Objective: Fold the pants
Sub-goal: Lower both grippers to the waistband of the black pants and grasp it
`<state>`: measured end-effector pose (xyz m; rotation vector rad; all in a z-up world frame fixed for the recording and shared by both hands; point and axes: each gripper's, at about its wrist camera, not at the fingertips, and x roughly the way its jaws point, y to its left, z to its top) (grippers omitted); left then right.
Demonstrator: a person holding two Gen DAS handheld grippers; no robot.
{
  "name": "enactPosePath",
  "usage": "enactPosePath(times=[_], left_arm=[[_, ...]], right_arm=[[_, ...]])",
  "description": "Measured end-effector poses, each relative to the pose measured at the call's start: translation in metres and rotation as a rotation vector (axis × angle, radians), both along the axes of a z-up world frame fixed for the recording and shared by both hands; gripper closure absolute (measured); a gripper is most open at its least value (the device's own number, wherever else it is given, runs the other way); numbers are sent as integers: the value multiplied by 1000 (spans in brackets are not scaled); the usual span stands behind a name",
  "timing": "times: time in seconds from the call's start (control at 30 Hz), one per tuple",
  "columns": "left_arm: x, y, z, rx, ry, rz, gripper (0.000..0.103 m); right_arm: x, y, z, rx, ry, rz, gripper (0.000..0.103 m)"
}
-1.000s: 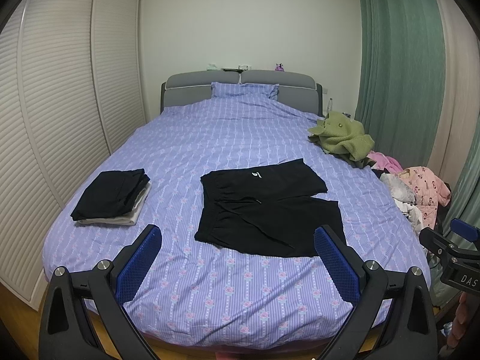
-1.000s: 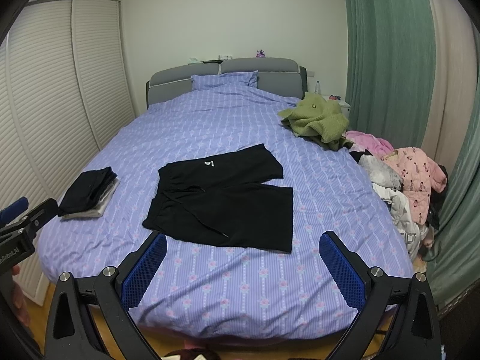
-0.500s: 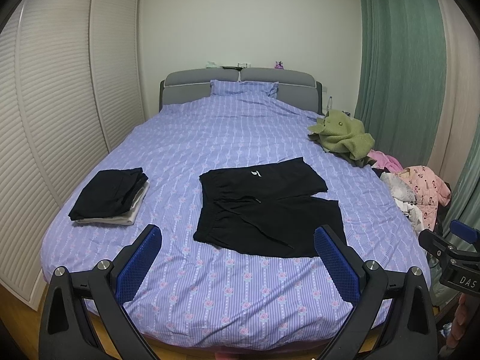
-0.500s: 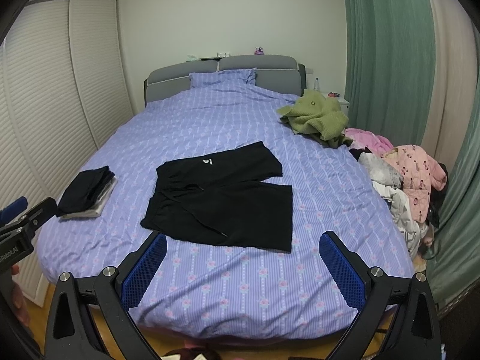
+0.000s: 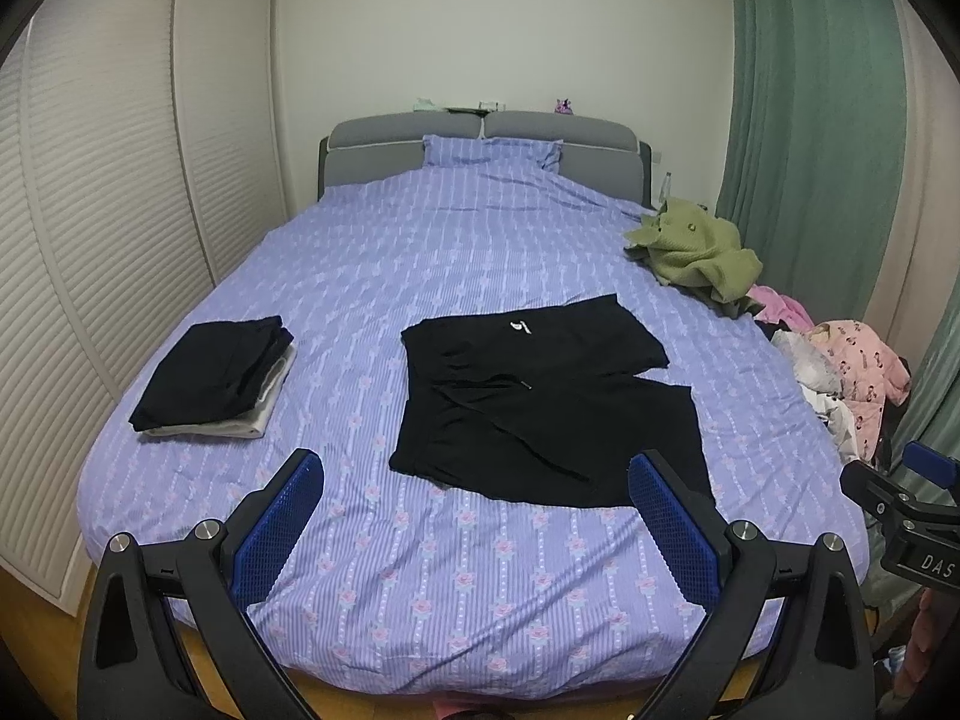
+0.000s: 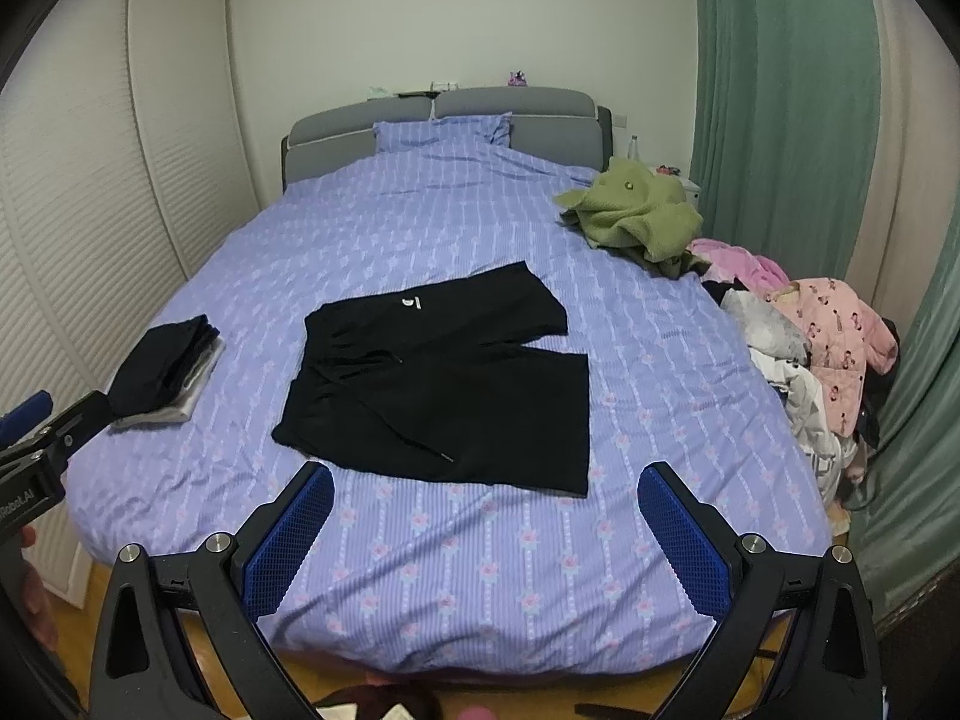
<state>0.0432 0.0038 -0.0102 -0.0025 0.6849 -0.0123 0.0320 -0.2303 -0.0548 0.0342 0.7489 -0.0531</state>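
Note:
Black shorts lie spread flat on the purple bed, waistband to the left, legs to the right, a small white logo on the far leg. They also show in the right wrist view. My left gripper is open and empty, held above the foot of the bed, short of the shorts. My right gripper is open and empty, also short of the shorts' near edge. Each gripper shows at the edge of the other's view.
A stack of folded dark clothes lies on the bed's left side. A green garment lies at the far right edge. A heap of pink and white clothes sits beside the bed on the right. Wardrobe doors stand left, curtains right.
Both views have shifted slightly back and up from the bed. The shorts and the folded stack have not moved. Both grippers stay open.

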Motion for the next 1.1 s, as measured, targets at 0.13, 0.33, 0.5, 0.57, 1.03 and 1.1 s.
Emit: enactPosePath(times=[0.13,0.33,0.5,0.57,1.03,1.1], left_arm=[[21,11,-15,-1,30,3,0],[70,37,-46,2,88,-4,0],[123,67,-77,-67,197,13,0],[140,73,-89,-84,230,28,0],[227,73,-216,-202,504,138,0],[236,68,-235,-198,540,145,0]], right_arm=[[19,4,-12,-1,30,-19,0],[59,14,-41,34,98,-66,0],[95,25,-67,89,162,-135,0],[107,27,-78,107,189,-172,0],[194,-23,-198,253,397,-363,3],[208,-32,-221,278,457,-374,7]])
